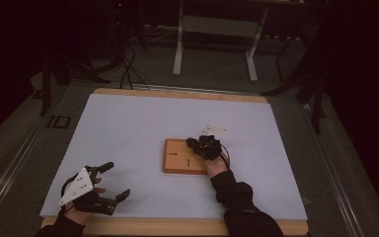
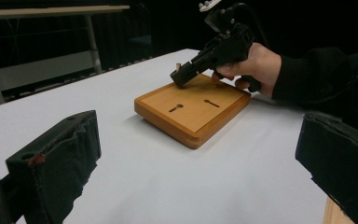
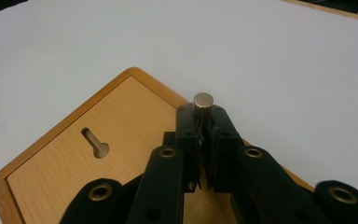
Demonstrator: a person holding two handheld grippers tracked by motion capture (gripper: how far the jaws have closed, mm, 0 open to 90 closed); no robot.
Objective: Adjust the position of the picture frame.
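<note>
A flat wooden board point(image 1: 177, 158) with two keyhole slots point(image 2: 176, 108) lies right of the table's middle. My right gripper point(image 3: 201, 116) is shut on a short metal peg point(image 3: 203, 101), held upright between its tips. It hovers low over the board's far corner point(image 2: 182, 77); the peg's lower end is hidden, so I cannot tell if it touches the wood. One keyhole slot point(image 3: 95, 142) lies just left of the jaws. My left gripper point(image 1: 116, 181) rests near the front left edge of the table, open, with nothing between its black jaws point(image 2: 56, 163).
The white tabletop point(image 1: 128, 123) has a wooden rim point(image 1: 177, 227) at front and back. Beyond the far edge stand a white table frame point(image 1: 214, 29) and floor cables point(image 1: 128, 64). A dark sleeve point(image 1: 237, 197) reaches in from the front right.
</note>
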